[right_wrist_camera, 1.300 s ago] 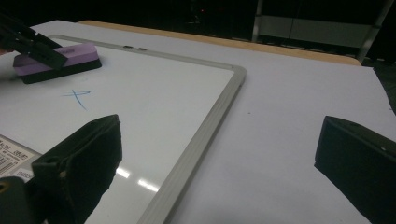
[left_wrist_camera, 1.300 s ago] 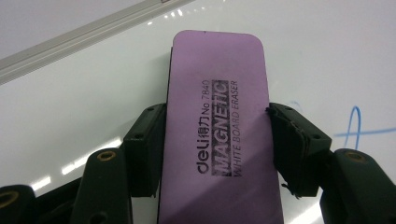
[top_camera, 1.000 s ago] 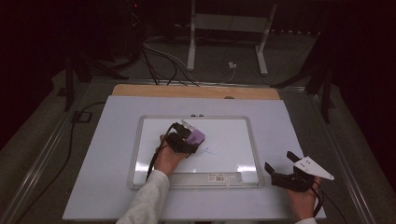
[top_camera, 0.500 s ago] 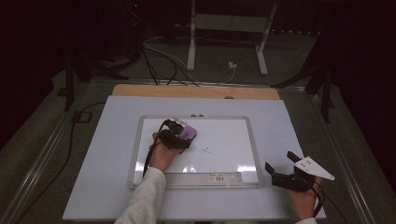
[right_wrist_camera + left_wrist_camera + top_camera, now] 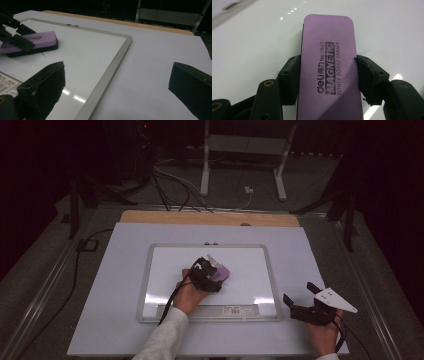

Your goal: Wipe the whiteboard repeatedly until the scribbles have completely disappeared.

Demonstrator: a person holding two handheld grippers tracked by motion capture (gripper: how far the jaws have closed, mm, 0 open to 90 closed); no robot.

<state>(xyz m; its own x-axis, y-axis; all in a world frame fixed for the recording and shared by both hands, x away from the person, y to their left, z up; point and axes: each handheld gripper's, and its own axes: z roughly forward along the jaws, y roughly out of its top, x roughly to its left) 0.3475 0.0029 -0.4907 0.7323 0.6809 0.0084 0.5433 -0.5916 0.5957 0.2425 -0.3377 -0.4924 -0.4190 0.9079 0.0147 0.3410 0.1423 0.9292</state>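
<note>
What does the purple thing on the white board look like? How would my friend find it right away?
Look at the big whiteboard lying flat in the middle of the table. Near its middle, the left gripper pinches a flat purple eraser by its long sides. It is the only purple thing there, with rounded corners, a dark underside, and "MAGNETIC WHITE BOARD ERASER" printed on top.

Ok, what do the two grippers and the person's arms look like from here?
Both grippers are black. The left gripper has blocky jaws with round screw holes, and a black cable trails back along the light grey sleeve. The right gripper carries a pale three-cornered plate on top, with a cable looping at the wrist.
</note>
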